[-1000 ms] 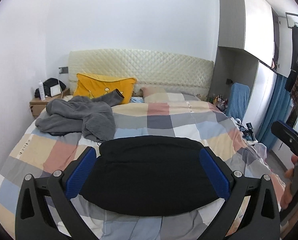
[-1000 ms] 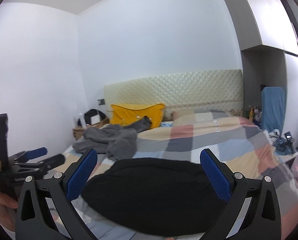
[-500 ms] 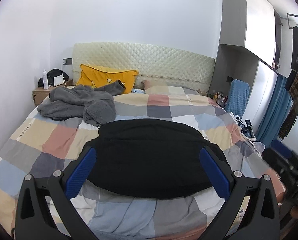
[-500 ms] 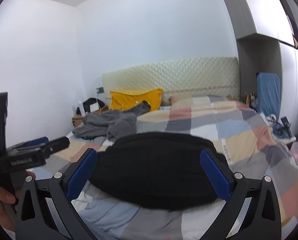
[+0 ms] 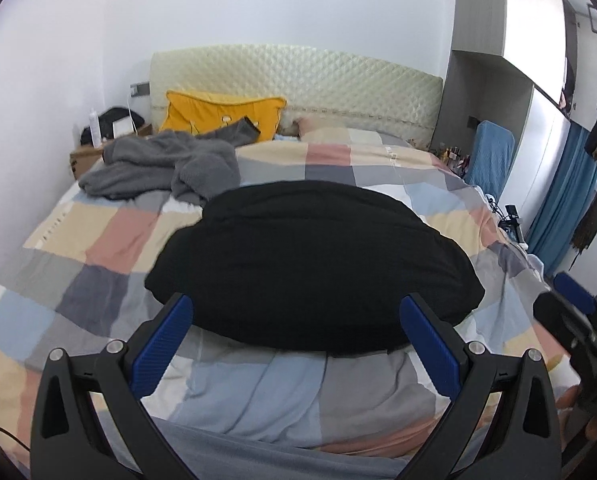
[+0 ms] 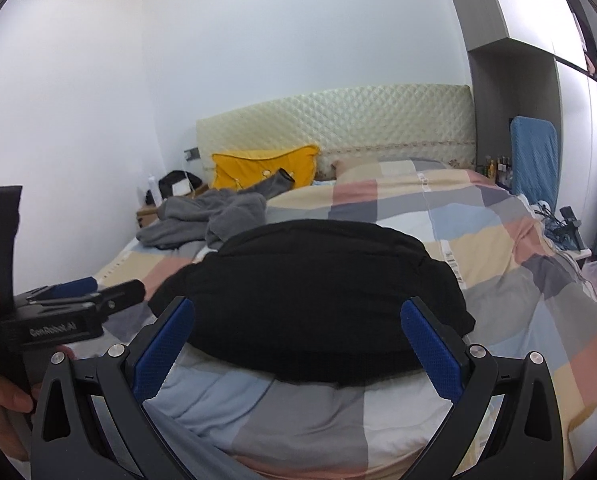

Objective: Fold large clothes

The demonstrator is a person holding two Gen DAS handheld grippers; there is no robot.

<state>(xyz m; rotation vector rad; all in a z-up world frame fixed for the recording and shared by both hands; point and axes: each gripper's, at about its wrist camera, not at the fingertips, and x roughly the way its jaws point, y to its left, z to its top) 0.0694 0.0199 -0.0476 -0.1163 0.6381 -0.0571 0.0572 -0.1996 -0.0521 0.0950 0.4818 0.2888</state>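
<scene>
Left wrist view, change: the left tongs [image 5: 296,334] had come lower and nearer; the black garment [image 5: 314,268] filled more of the view.
Left tongs: spread wide, holding nothing.
Count: one black garment folded mid-bed, one grey garment [image 5: 162,168], one yellow pillow [image 5: 218,114].
Right wrist view, change: the bed [image 6: 510,248] sat closer.
Right tongs [image 6: 296,336]: spread wide, holding nothing.
Room: checked quilt, quilted headboard [image 6: 378,120], white walls.
</scene>
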